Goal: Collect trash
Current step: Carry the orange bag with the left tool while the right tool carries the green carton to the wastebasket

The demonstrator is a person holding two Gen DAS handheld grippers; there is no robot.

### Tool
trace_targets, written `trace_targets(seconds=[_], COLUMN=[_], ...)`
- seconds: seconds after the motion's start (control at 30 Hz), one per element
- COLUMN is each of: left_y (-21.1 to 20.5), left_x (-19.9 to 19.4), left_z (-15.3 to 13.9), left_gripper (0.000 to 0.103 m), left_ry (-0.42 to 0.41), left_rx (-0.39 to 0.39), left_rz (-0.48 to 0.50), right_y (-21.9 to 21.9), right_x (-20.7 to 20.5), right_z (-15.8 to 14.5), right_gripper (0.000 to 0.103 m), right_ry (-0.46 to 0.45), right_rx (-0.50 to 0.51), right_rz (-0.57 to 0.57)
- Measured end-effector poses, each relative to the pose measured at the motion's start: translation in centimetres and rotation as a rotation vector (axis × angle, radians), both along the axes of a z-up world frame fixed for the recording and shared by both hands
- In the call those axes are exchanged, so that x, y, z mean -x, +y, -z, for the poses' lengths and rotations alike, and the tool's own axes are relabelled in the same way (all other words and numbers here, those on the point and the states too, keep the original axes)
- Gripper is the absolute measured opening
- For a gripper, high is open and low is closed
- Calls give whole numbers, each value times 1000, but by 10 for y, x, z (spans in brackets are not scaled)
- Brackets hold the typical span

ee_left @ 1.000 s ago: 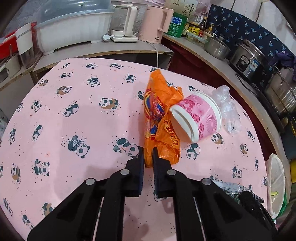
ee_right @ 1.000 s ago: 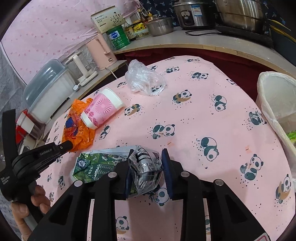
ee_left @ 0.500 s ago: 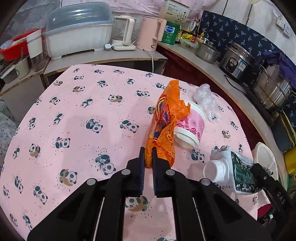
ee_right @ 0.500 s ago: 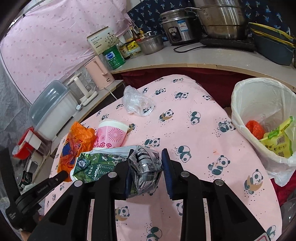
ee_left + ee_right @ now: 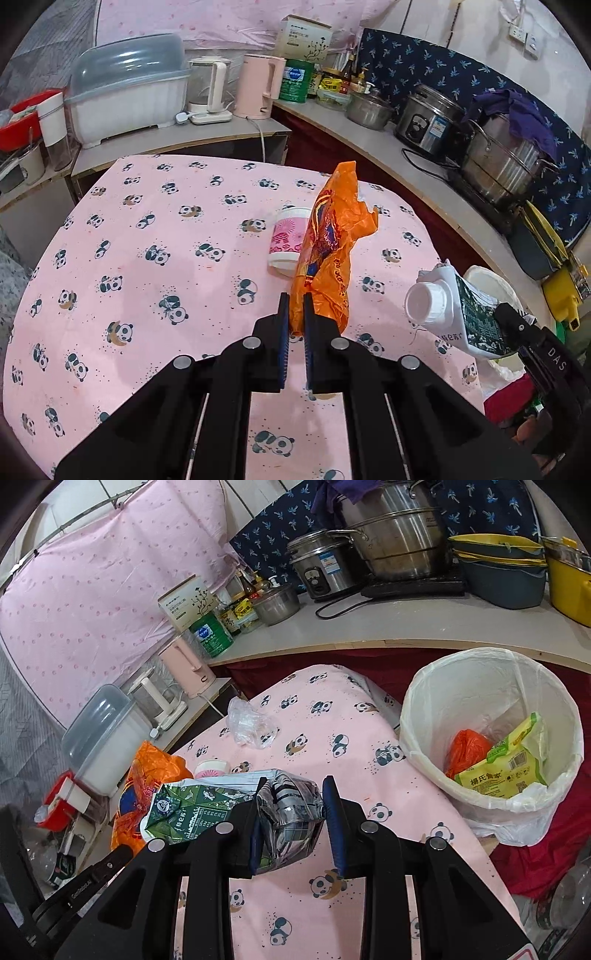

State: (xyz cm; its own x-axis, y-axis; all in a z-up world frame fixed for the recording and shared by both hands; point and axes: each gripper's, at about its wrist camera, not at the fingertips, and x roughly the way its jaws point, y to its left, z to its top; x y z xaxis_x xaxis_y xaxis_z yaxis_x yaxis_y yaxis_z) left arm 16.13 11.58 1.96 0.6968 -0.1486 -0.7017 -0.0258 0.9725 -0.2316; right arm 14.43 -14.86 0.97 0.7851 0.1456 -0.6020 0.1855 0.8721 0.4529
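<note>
Both loads lifted off the surface (image 5: 155,229) | left gripper (image 5: 293,314) fingers pinch orange wrapper (image 5: 328,240) | right gripper (image 5: 291,812) fingers clamp crushed milk carton (image 5: 207,805) | lined bin (image 5: 436,709) now near, drop next.

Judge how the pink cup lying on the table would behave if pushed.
The pink cup lies on its side, so it would probably roll, likely curving, since it looks tapered. It seems a light disposable cup, apt to skid on the tablecloth. The orange bag hangs in front, hiding part of it.
</note>
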Motion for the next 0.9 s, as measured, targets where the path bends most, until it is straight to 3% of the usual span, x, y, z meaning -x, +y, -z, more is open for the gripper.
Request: trace_targets(seconds=[0.47,0.67,0.9], left_y=[-115,-174,-244], left_x=[8,4,-3], left_z=[-24,-20,-11], left_gripper=[6,7,7], left_ry=[-39,-23,-14], left_rx=[-24,-30,-47], left_rz=[227,322,444], right_y=[-95,-134,-194], right_x=[42,59,73], right_z=[-6,-4,13], right_gripper=[28,28,28], right_ry=[-30,-41,-21], right_rx=[-42,-29,-95], right_rz=[204,296,453])
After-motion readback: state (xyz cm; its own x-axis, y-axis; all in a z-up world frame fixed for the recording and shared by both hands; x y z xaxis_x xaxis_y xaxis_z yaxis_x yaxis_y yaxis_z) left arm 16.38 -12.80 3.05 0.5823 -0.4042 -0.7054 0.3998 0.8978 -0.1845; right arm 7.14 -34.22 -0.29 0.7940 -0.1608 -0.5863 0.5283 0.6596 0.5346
